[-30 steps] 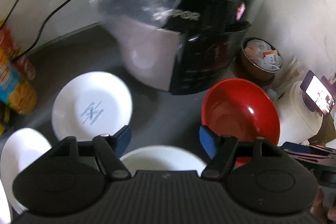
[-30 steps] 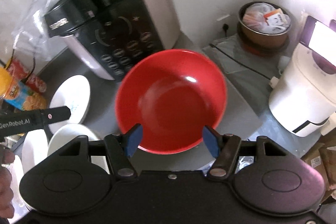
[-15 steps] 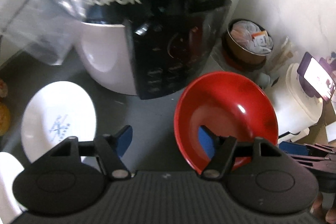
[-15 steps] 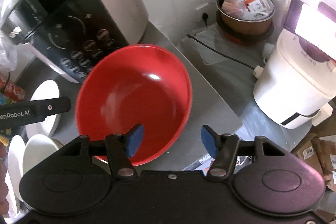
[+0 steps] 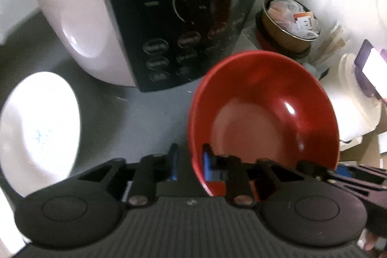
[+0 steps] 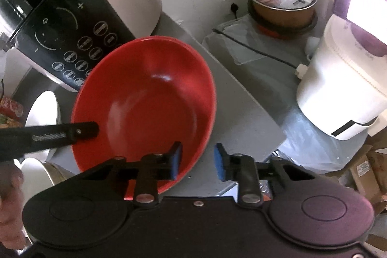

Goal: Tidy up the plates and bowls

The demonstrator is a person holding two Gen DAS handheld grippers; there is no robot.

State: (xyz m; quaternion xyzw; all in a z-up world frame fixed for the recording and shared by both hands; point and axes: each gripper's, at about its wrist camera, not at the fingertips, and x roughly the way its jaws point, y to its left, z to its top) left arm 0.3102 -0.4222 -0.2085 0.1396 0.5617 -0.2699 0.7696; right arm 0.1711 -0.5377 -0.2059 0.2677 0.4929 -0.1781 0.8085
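A red bowl (image 5: 263, 110) sits on the grey counter in front of the rice cooker; it also shows in the right wrist view (image 6: 147, 98). My left gripper (image 5: 189, 165) is shut on the bowl's near left rim, one pad inside and one outside. My right gripper (image 6: 198, 162) straddles the bowl's near right rim with its jaws narrowed, a gap still showing on the outer side. A white plate (image 5: 38, 125) lies on the counter to the left, and also shows in the right wrist view (image 6: 44, 108). Another white dish (image 6: 36, 175) shows at lower left.
A black and white rice cooker (image 5: 154, 16) stands close behind the bowl. A brown pot full of packets (image 6: 283, 1) sits at the back right. A white appliance (image 6: 343, 93) stands at right, off the counter edge (image 6: 254, 108). Cardboard boxes (image 6: 365, 173) lie lower right.
My left gripper moved right and shut on the red bowl's left rim. My right gripper narrowed around the bowl's right rim. Both moved closer to the bowl.
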